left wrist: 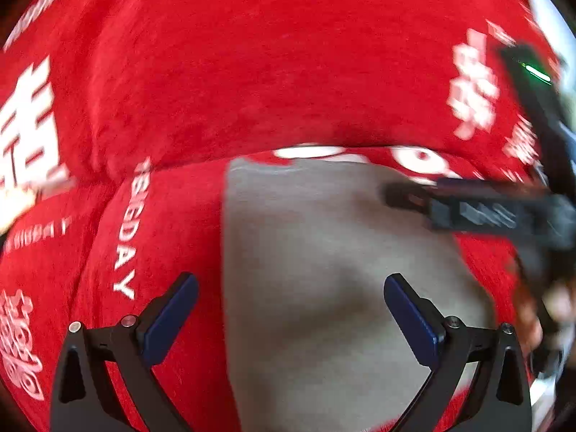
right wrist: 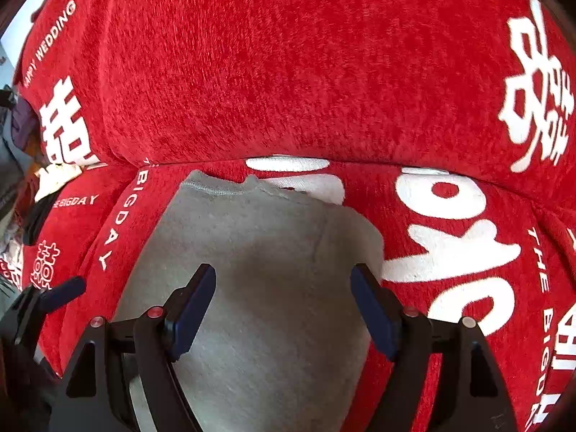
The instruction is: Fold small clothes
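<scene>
- Left gripper [left wrist: 291, 311] jaws wide apart, nothing clamped, over the grey garment [left wrist: 324, 270] on the red sofa cover [left wrist: 270, 72].
- Right gripper [right wrist: 283, 304] apart too, garment below.
- Only the left view catches the blurred right gripper at 3 o'clock.

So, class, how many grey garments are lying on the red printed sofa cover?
1. The grey fabric garment lies flat on the red printed sofa cover, below both open grippers; more clothes may be out of view.

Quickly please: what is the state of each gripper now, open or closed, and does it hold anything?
Left gripper: open, holding nothing, above the grey garment.
Right gripper: open, holding nothing, above the same garment.
</scene>
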Demonstrator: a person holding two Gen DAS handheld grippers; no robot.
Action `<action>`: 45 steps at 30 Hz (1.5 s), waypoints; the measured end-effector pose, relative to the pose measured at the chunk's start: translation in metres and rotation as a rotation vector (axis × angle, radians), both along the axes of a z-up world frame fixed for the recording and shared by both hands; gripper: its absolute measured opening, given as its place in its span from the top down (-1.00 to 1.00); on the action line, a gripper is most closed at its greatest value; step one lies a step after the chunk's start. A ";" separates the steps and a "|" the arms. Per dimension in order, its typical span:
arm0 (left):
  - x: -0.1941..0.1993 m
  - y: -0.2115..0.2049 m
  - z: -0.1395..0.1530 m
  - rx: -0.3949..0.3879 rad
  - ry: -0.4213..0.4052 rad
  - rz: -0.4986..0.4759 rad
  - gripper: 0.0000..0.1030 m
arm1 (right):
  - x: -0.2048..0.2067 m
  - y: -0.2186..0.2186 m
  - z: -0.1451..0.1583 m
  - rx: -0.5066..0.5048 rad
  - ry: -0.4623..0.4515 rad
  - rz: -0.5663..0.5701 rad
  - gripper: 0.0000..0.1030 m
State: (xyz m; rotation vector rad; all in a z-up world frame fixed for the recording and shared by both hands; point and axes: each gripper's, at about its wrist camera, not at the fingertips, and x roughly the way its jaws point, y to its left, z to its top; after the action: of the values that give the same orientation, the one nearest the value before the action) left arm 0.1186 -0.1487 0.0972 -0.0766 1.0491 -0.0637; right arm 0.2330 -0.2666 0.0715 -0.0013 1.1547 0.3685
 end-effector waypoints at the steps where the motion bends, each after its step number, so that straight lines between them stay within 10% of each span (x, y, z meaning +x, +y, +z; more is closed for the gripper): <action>1: 0.010 0.007 -0.013 0.001 0.059 0.031 -1.00 | 0.003 0.004 -0.005 -0.003 0.022 -0.004 -0.58; 4: 0.015 0.019 -0.042 -0.007 0.180 0.049 -1.00 | 0.000 0.022 -0.038 -0.092 0.130 0.015 -0.58; 25: -0.062 0.030 -0.040 -0.051 0.141 0.022 -1.00 | -0.151 -0.017 -0.030 -0.063 -0.029 -0.091 -0.65; 35: -0.089 0.070 -0.018 -0.118 0.086 0.080 -1.00 | -0.183 -0.016 0.026 -0.020 -0.154 -0.147 -0.65; 45: -0.101 0.084 -0.043 -0.091 0.152 0.039 -1.00 | -0.191 0.010 -0.024 -0.161 -0.107 -0.040 -0.66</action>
State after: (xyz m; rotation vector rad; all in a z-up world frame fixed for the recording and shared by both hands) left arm 0.0172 -0.0646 0.0546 -0.1860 1.1958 -0.0713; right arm 0.0419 -0.2568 0.0471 -0.1373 1.0740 0.2364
